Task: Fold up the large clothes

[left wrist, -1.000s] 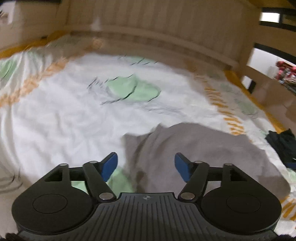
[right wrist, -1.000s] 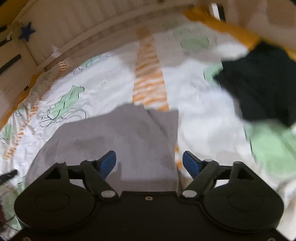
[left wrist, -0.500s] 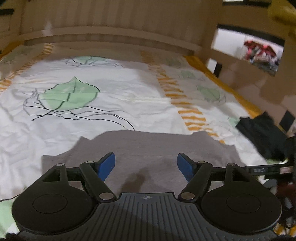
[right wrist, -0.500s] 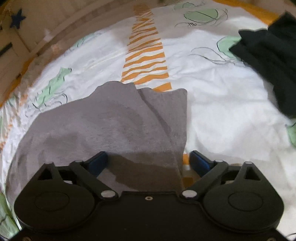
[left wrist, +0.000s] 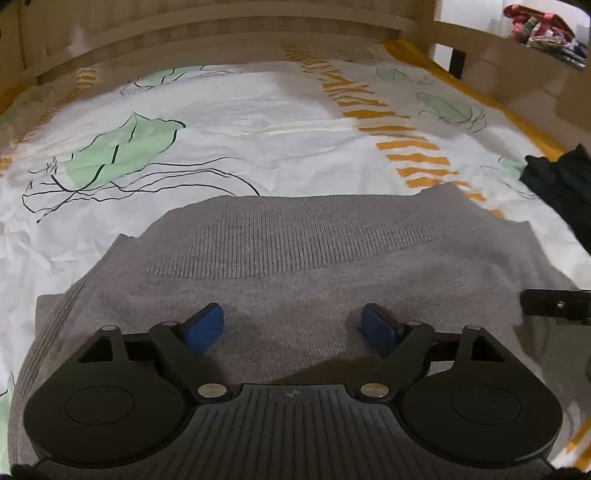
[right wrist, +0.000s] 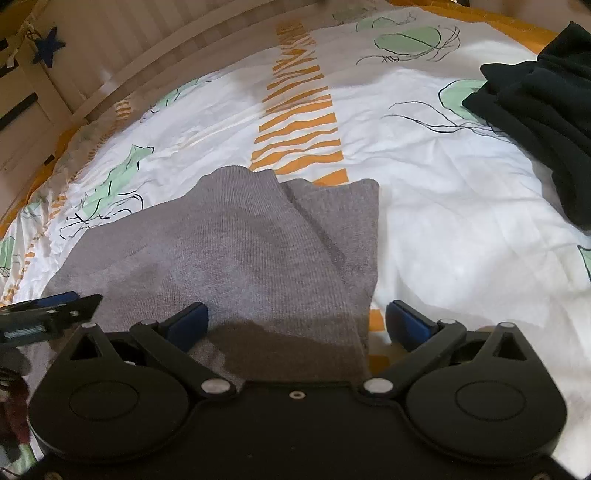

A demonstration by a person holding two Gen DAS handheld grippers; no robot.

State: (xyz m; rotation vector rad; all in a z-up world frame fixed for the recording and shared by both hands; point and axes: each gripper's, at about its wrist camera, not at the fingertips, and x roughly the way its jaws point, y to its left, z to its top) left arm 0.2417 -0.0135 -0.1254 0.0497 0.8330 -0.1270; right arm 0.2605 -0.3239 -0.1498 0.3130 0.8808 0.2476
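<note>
A grey knit garment (left wrist: 303, 258) lies flat on the bed, partly folded, with a ribbed band across its far part. My left gripper (left wrist: 293, 328) is open just above its near edge, blue pads apart. In the right wrist view the same garment (right wrist: 236, 251) shows a folded flap at its right side. My right gripper (right wrist: 297, 321) is open and low over the garment's near right edge, its right pad beyond the cloth's edge, over the sheet. Each gripper's tip shows at the edge of the other's view.
The bed has a white sheet (left wrist: 258, 122) with green leaves and orange stripes. A dark garment (right wrist: 546, 110) lies in a heap at the right. A wooden headboard (left wrist: 221, 33) runs along the far side, and a wooden side rail (left wrist: 517, 66) stands at the right.
Both grippers have come down and closer to the grey garment, which now fills more of each view. The left view has swung to face the garment squarely. Both stay open.
</note>
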